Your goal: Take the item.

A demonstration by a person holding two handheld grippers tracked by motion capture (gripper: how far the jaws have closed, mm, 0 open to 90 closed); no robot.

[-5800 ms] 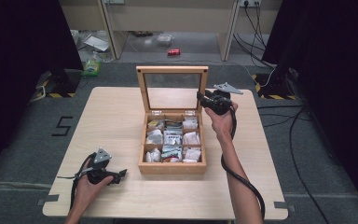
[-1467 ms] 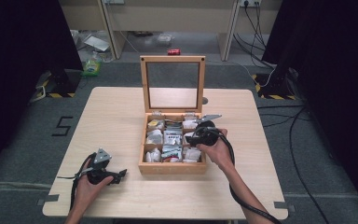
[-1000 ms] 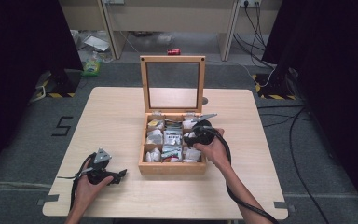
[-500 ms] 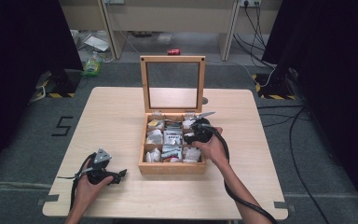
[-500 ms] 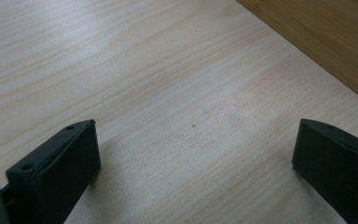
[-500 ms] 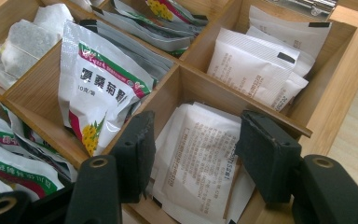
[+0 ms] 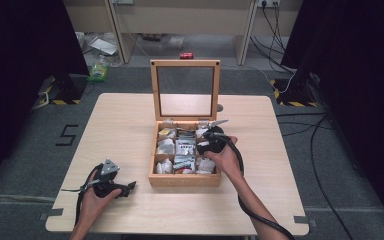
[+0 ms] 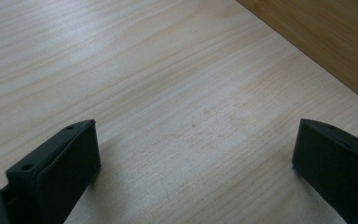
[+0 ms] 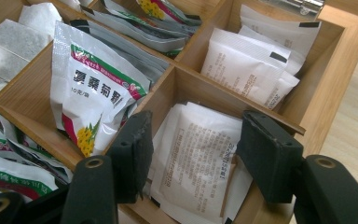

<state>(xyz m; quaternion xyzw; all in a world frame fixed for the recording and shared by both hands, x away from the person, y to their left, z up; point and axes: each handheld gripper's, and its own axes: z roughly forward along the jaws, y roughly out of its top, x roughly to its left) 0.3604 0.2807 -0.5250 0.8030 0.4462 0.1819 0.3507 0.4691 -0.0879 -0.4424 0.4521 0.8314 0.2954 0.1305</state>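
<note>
The white sachet (image 9: 200, 158), lying flat in a compartment on the wooden box's (image 7: 182, 180) right side, looks light, floppy and slippery, best pinched across its edges by the right tongs (image 9: 200, 154), which straddle it part-open, holding nothing.

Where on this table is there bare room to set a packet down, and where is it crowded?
Bare: the table left of the wooden box, and the strip right of it to the table edge. Crowded: the box's compartments, packed with packets, where the right hand-held gripper hovers.
</note>
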